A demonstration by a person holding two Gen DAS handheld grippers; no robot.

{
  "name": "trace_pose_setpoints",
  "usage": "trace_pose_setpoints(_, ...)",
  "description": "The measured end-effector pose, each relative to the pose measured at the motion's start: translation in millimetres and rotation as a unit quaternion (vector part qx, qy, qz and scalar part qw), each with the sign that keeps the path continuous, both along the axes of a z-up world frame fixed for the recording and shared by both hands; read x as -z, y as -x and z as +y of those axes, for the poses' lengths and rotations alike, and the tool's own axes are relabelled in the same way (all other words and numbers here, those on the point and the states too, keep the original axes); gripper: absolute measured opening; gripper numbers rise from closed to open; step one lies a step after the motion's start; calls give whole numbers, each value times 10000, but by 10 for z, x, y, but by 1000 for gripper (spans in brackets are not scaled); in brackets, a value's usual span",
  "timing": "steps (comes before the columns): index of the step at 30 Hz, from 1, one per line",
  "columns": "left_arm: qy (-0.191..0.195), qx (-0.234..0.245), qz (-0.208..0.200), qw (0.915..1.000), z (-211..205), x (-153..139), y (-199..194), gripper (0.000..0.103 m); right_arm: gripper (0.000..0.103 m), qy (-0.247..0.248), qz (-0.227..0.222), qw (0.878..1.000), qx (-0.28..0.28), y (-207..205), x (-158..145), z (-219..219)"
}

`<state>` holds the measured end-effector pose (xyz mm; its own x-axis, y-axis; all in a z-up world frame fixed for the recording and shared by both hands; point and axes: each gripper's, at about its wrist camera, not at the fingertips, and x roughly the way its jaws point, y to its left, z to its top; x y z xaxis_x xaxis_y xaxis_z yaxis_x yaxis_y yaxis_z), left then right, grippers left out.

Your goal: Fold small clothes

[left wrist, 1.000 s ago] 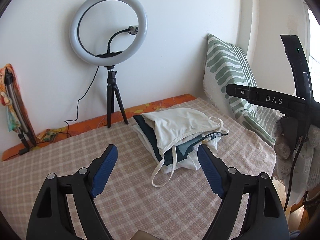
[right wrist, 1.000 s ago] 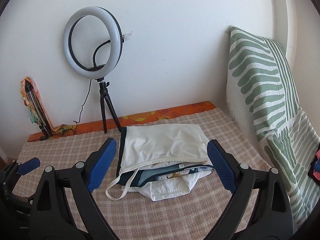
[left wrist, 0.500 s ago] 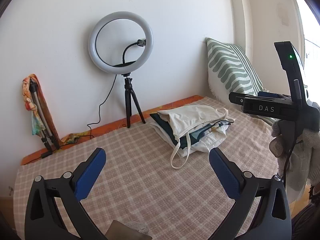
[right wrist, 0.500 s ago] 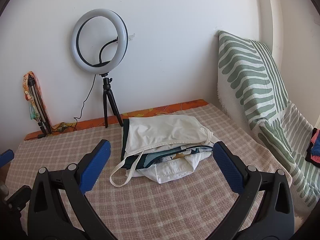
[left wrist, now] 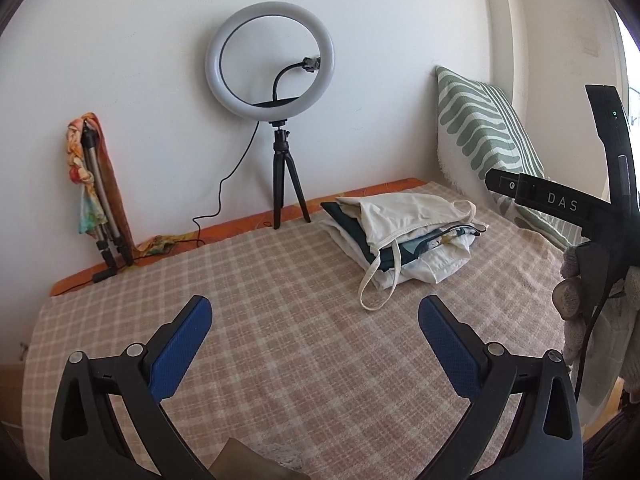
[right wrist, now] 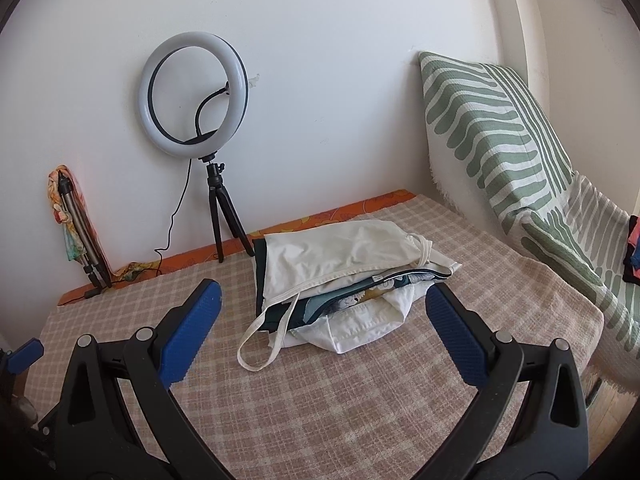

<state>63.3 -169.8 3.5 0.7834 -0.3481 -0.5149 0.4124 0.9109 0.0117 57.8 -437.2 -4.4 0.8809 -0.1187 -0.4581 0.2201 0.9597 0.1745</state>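
Legibly, "DAS" on right tool (left wrist: 560, 204)

Both grippers: black frames (silver screws at the joints), blue textured pads (left wrist: 180, 354) lining the jaws.

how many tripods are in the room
2: a black tripod standing by the wall under the ring light, and a folded tripod leaning on the wall at far left.

Cream top (right wrist: 340, 248), pink-beige checked cloth (right wrist: 360, 408), green-striped white cushion (right wrist: 488, 132), blue gripper pads (right wrist: 188, 336)
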Motion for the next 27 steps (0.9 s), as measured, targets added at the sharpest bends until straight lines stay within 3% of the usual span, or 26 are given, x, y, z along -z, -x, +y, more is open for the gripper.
trace_pose_setpoints(4, -75, -51, 9, 10000, 38, 40, 17, 103, 103, -266, -175, 9995, 29, 49, 39, -37)
trace_pose_setpoints(27, -335, -28, -192, 9992, -14, 84, 108, 103, 103, -105, -38, 9999, 81, -14, 172, 18)
